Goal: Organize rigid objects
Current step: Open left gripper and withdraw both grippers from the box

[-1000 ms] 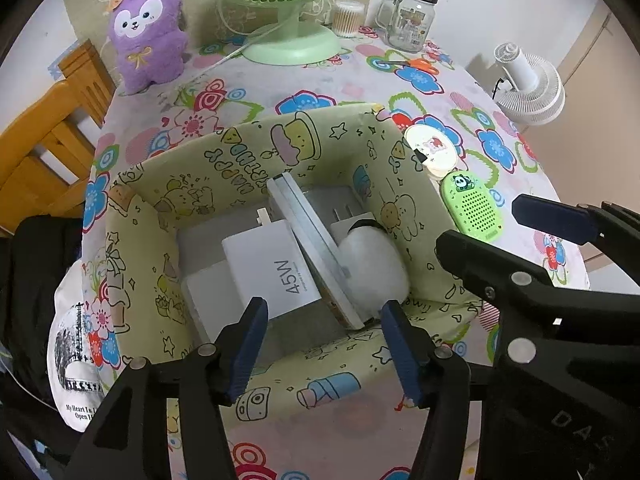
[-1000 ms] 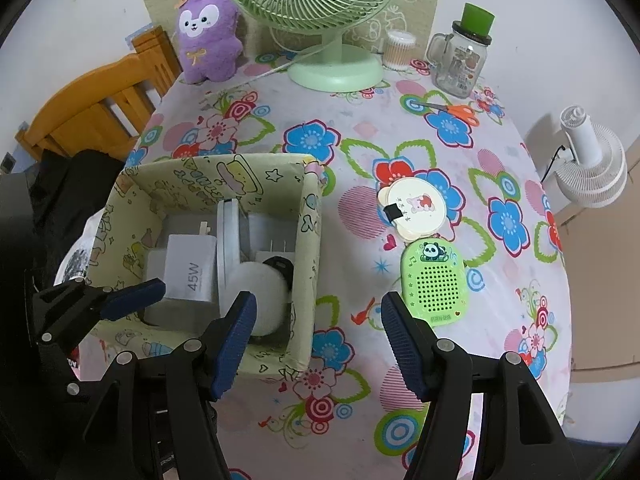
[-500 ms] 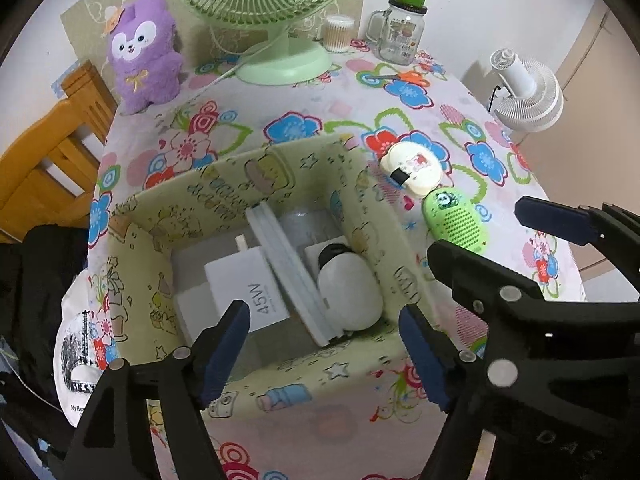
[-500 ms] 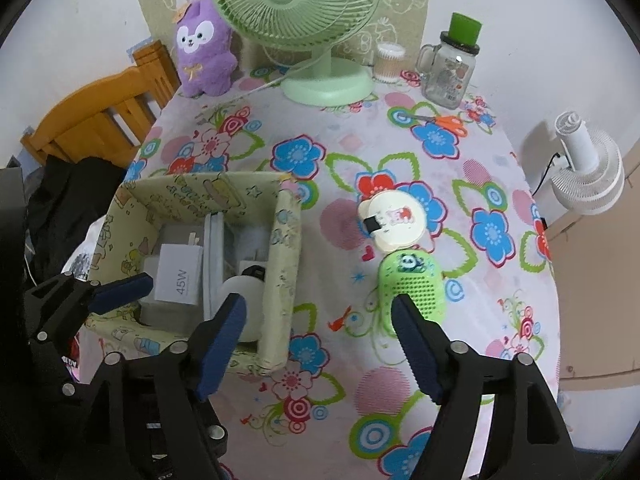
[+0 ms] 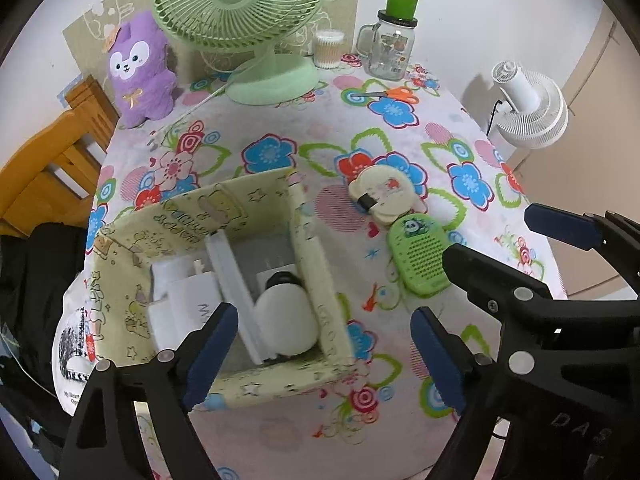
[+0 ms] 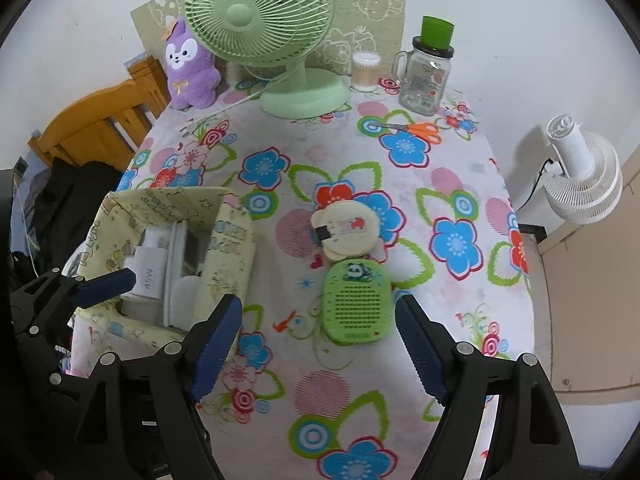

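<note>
A yellow-green patterned fabric box (image 5: 256,196) stands on the flowered tablecloth. Inside it are a white 45W charger (image 5: 188,312), a flat white slab (image 5: 230,280) standing on edge and a white rounded object (image 5: 286,320). My left gripper (image 5: 324,352) hovers above the box's near right corner, its jaws opening, with nothing gripped. To the right of the box lie a green panda device (image 6: 356,300) and a cream round case (image 6: 346,232). My right gripper (image 6: 320,344) hangs above the cloth just in front of the green device, jaws opening and empty.
A green desk fan (image 6: 260,16), a purple plush (image 6: 190,68), a glass jar mug with a green lid (image 6: 426,76), a cotton swab tub (image 6: 365,70) and orange scissors (image 6: 420,130) stand at the back. A white fan (image 6: 580,184) stands beyond the table's right edge, a wooden chair (image 6: 92,128) to the left.
Both grippers have drawn back and risen from the box, so more of the table shows. Both sets of jaws have spread wider. The box's contents have not moved.
</note>
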`<state>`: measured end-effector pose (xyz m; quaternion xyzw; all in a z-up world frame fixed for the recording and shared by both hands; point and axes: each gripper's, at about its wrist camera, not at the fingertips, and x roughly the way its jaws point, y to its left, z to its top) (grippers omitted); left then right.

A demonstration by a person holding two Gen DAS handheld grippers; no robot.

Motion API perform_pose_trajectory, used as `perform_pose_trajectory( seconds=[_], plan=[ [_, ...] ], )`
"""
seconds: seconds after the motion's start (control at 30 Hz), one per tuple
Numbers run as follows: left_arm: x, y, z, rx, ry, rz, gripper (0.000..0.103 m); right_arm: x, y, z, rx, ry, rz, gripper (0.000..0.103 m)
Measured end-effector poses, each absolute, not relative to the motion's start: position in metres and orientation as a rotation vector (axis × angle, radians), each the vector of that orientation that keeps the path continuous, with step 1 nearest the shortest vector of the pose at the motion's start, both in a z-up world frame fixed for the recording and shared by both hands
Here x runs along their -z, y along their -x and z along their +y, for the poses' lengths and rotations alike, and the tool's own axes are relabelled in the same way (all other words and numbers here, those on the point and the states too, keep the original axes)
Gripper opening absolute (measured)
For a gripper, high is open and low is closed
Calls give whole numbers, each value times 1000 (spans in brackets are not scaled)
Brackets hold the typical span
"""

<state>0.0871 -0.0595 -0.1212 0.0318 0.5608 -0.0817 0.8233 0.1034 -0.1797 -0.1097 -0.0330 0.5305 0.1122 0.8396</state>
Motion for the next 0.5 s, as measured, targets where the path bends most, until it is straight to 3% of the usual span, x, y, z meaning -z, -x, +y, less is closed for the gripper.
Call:
perform_pose_trajectory(
  seconds=[0.5],
  plan=[
    [124, -99, -117, 147, -52, 1205, 94, 119, -119, -240, -268, 59, 1140, 82]
  ],
)
